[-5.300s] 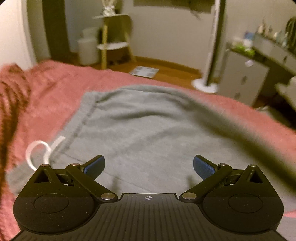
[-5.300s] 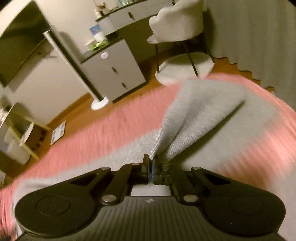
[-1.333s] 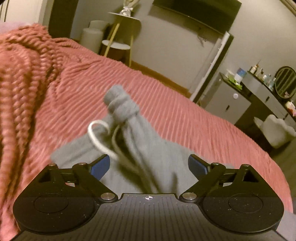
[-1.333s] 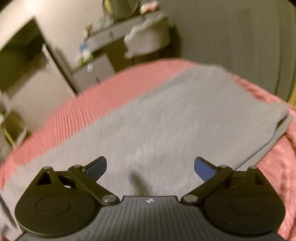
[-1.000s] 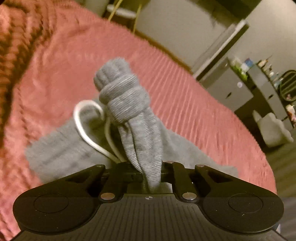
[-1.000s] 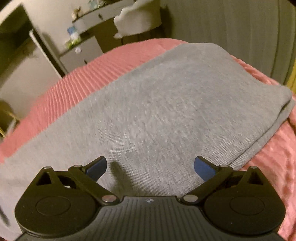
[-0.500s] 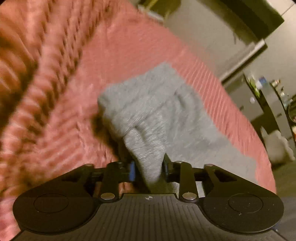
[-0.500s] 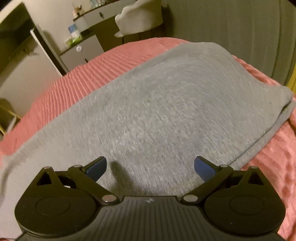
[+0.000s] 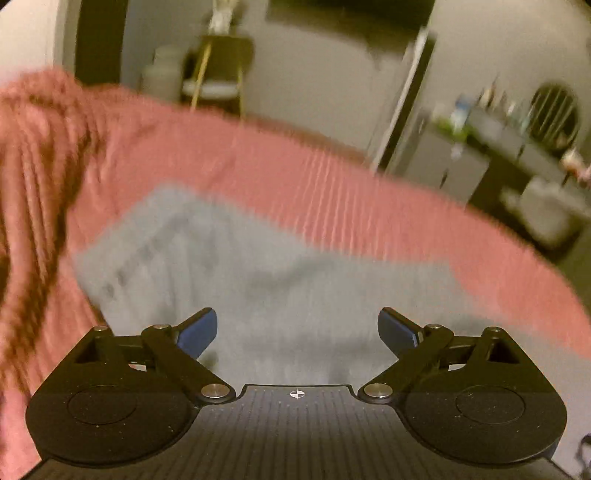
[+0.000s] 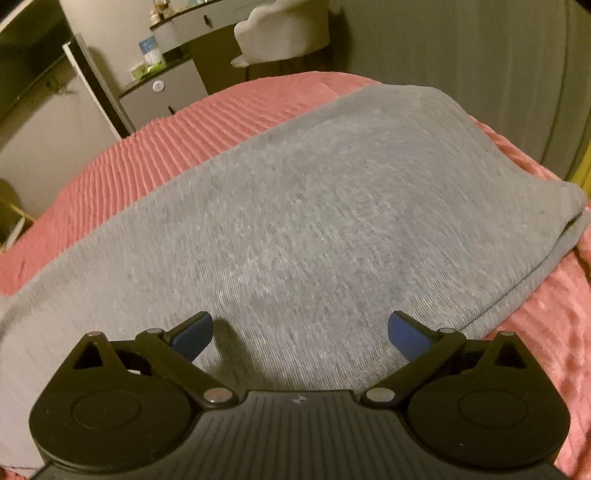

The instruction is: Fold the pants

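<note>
The grey pants (image 10: 325,206) lie folded flat on the pink ribbed bedspread (image 10: 155,140), with layered edges at the right. In the blurred left wrist view the pants (image 9: 258,280) lie flat, the waistband end at the left. My left gripper (image 9: 297,330) is open and empty just above the fabric. My right gripper (image 10: 299,330) is open and empty, low over the near part of the pants.
A bunched pink knit blanket (image 9: 33,155) rises at the left. Beyond the bed stand a grey drawer cabinet (image 10: 166,92), a white chair (image 10: 284,33), a dresser with small items (image 9: 517,133) and a stool (image 9: 218,85).
My left gripper was shut on the bunched waistband half a second ago; now it is open and the waistband end lies flat. The right gripper has barely moved.
</note>
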`<state>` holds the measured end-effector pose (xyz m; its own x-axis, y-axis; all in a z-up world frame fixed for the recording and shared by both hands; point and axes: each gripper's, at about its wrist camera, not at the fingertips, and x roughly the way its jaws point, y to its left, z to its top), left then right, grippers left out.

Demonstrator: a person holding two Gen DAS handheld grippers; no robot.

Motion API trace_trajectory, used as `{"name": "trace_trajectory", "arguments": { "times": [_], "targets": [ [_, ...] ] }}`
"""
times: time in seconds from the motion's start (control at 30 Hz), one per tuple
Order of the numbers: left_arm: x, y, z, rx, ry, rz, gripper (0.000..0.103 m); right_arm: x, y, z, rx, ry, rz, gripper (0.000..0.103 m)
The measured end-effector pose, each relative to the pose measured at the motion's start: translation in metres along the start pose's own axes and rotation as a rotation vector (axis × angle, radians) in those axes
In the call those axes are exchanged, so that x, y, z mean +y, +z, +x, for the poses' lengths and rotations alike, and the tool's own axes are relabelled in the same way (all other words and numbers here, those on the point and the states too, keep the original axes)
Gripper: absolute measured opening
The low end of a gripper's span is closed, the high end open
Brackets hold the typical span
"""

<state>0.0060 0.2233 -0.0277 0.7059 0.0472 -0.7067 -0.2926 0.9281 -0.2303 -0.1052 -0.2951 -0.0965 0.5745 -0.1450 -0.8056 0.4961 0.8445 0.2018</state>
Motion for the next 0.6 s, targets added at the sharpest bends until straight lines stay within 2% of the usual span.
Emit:
{"name": "trace_trajectory", "arguments": {
  "times": [0.07,0.13,0.17,0.2,0.33,0.5,0.6],
  "targets": [
    [-0.002,-0.009,0.021,0.09,0.025,0.032,0.097,0.0,0.0,0.0,0.0,0.002,0.0,0.101],
    [0.002,-0.023,0.04,0.185,0.165,0.119,0.092,-0.004,0.0,-0.001,-0.003,0.017,0.015,0.101],
    [0.002,-0.026,0.043,0.194,0.211,0.165,0.094,-0.006,0.0,-0.001,-0.005,0.025,0.026,0.101],
    [0.002,-0.026,0.039,0.181,0.224,0.181,0.094,-0.008,0.001,-0.002,-0.008,0.034,0.039,0.101],
    [-0.001,-0.019,0.022,0.146,0.227,0.155,0.093,-0.012,0.0,-0.002,-0.02,0.051,0.063,0.101],
    [-0.007,-0.021,-0.003,0.083,0.137,0.045,0.096,-0.003,-0.001,-0.006,-0.02,0.027,0.037,0.101],
    [-0.022,-0.025,-0.013,0.09,0.121,0.019,0.096,0.011,-0.004,-0.018,-0.017,0.002,-0.03,0.101]
  ]
}}
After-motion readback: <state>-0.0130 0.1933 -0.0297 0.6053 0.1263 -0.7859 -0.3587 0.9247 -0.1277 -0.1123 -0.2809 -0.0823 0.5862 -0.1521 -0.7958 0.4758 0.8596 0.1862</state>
